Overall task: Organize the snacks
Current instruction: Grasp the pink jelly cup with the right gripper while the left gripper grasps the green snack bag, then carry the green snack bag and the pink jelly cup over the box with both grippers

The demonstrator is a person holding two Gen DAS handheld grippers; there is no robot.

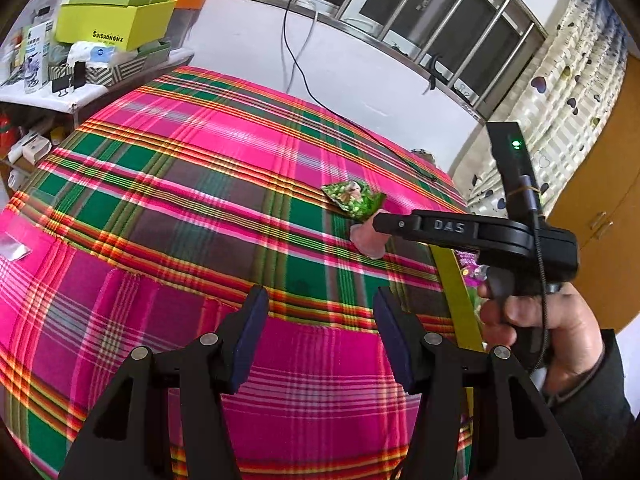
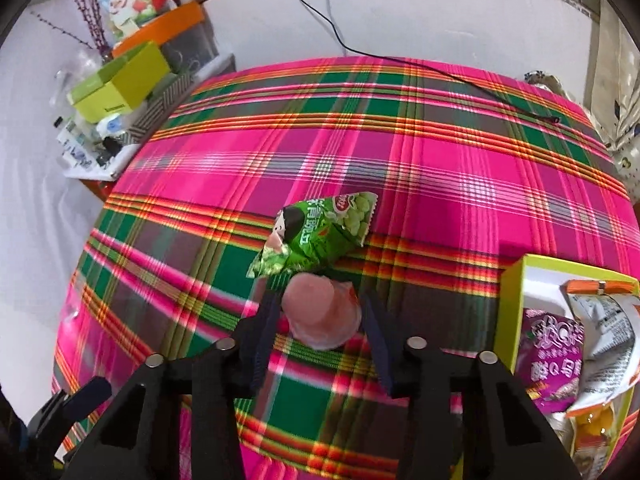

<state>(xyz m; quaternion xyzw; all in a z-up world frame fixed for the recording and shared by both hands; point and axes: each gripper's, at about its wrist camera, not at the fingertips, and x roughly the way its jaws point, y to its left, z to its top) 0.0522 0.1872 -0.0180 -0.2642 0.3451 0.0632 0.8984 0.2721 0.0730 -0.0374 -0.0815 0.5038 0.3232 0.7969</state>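
step: grasping pink jelly cup (image 2: 322, 312) on plaid cloth (image 2: 440, 168) | right gripper (image 2: 320, 316): closed on cup sides | left gripper (image 1: 320, 332): open, empty | green snack bag (image 2: 320, 236) at 12 o'clock of cup, touching | advice: lift straight, avoid dragging bag, carry to yellow-green box (image 2: 510, 304) at 3 o'clock

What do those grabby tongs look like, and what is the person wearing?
Both tongs, left and right, are black plastic with dark blue pads and round silver bolts. The right tool shows raised letters "DAS", a green light and a thin black cable. The hand comes out of a dark sleeve.
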